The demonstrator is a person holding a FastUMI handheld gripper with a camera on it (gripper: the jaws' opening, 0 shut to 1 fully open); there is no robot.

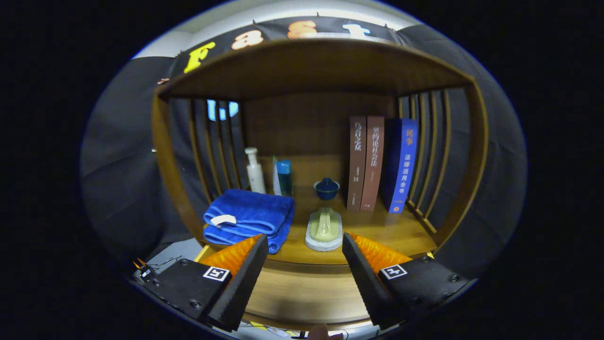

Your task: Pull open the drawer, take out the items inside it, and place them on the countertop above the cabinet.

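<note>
Spread wide and holding nothing, the claw [305, 264] hangs in front of the wooden cabinet [476, 156], its two black fingers [245, 278] with orange backs framing the front lip of the countertop [377, 226]. Just ahead of the fingers and between them lies a pale green brush on a grey sponge pad [324, 230]; ahead of the left finger sits a folded blue towel [250, 217], nearly touching that finger's tip. Beyond these stand a white bottle [255, 170], a small teal box [283, 177], a dark blue lidded cup [326, 188] and three upright books [377, 163].

Below the countertop edge, between the fingers, runs a plain wooden front [302, 288], probably the drawer; no handle can be made out. The drawer looks shut, so the pull is not yet done. To do it well, the claw should drop lower, find the grip edge under the lip, and draw straight back. Open room lies behind the claw; the slatted side walls and the towel crowd the left, so free countertop for placing is mainly ahead of the right finger
</note>
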